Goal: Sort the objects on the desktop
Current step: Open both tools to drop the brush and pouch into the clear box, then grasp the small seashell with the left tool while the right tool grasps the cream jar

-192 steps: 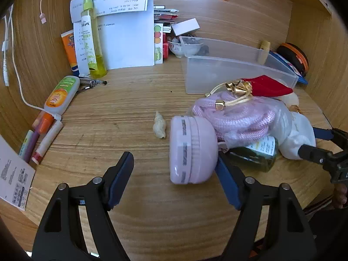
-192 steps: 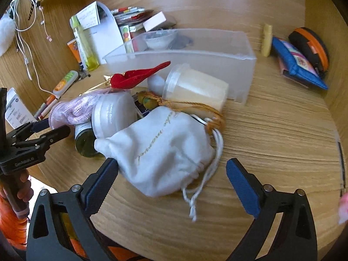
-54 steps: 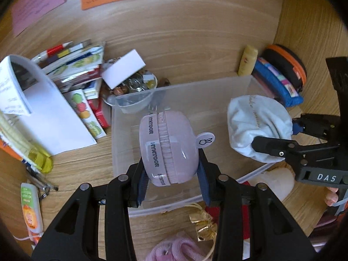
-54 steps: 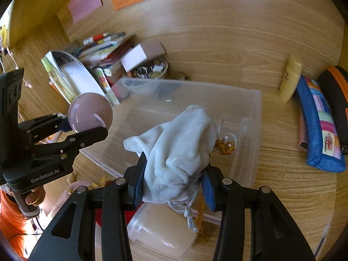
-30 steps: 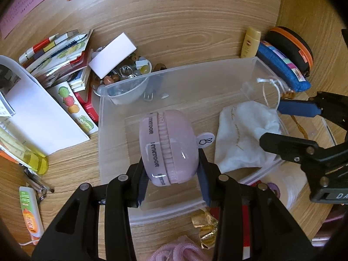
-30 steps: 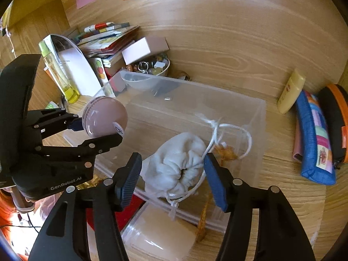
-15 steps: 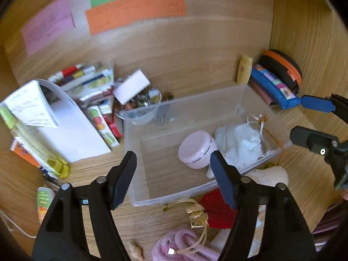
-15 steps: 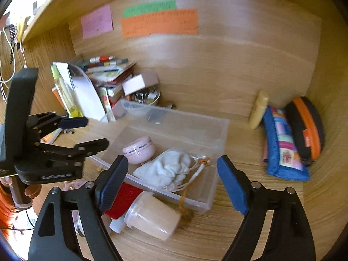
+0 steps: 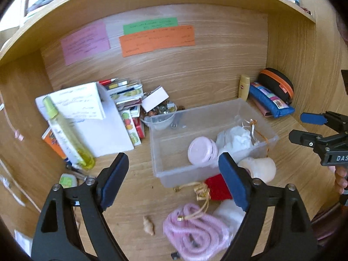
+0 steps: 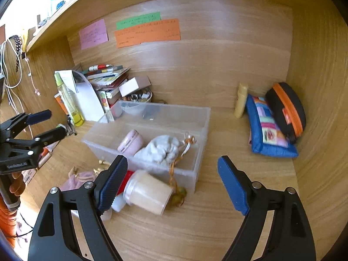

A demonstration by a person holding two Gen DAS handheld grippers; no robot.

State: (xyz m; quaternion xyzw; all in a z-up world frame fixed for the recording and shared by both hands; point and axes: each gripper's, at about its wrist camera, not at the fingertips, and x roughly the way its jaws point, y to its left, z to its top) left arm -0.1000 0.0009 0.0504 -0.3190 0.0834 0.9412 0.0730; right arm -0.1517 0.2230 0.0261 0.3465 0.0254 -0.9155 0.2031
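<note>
You had the pink round case (image 9: 202, 153) and white drawstring pouch (image 9: 236, 138) lying in the clear bin (image 9: 214, 108), both grippers' jaws wide and empty (pink rope (image 9: 193, 231), cream jar (image 10: 148, 192) remained on the tabletop (image 10: 217, 228)).

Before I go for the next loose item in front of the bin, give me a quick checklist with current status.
1. Left gripper open and holding nothing: ok.
2. Right gripper open and holding nothing: ok.
3. Pink round case and white drawstring pouch lie inside the clear plastic bin: ok.
4. Pouch cord fully inside the bin: not ok; an orange cord hangs over the front wall.
5. Room left in the bin: ok; its back half is bare.
6. Next targets reachable: ok for the frosted jar and pink rope; the red pouch is partly hidden, cannot tell.
</note>
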